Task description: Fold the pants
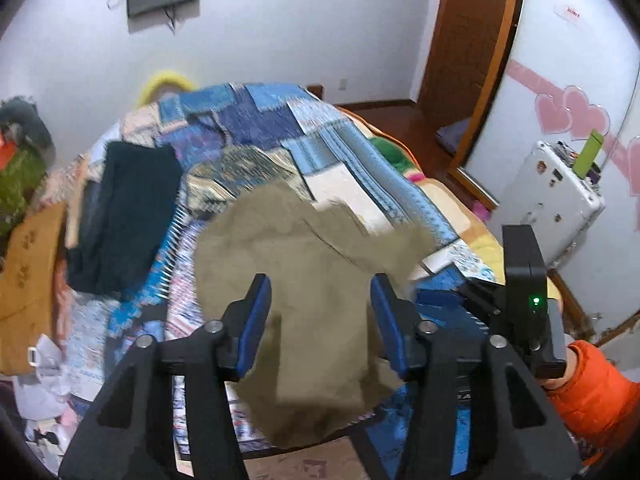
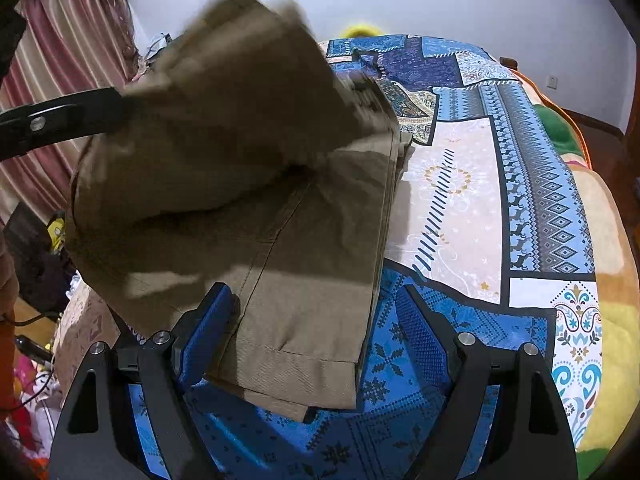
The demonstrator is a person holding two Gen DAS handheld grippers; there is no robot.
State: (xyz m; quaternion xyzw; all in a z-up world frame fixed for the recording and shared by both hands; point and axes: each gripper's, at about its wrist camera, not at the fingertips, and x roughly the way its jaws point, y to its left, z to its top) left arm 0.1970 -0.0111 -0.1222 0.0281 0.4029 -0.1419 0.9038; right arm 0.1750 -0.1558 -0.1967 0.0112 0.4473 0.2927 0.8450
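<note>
Khaki pants (image 1: 312,248) lie on the patterned blue bedspread (image 1: 360,152) in the left wrist view. My left gripper (image 1: 320,284) hovers over them, its blue pads apart and pressing on nothing. In the right wrist view the pants (image 2: 304,248) stretch away from the hem, which lies between and under the open fingers of my right gripper (image 2: 313,292). Their far part is folded up and blurred in the air. A black finger (image 2: 60,118) of the left gripper reaches into that raised fold from the left.
A dark folded garment (image 1: 124,216) lies on the bed's left side. An orange sleeve (image 1: 592,392) holds the other gripper at the right. A white case (image 1: 548,200) and a wooden door (image 1: 468,40) stand beyond the bed. Striped curtains (image 2: 60,40) hang on the left.
</note>
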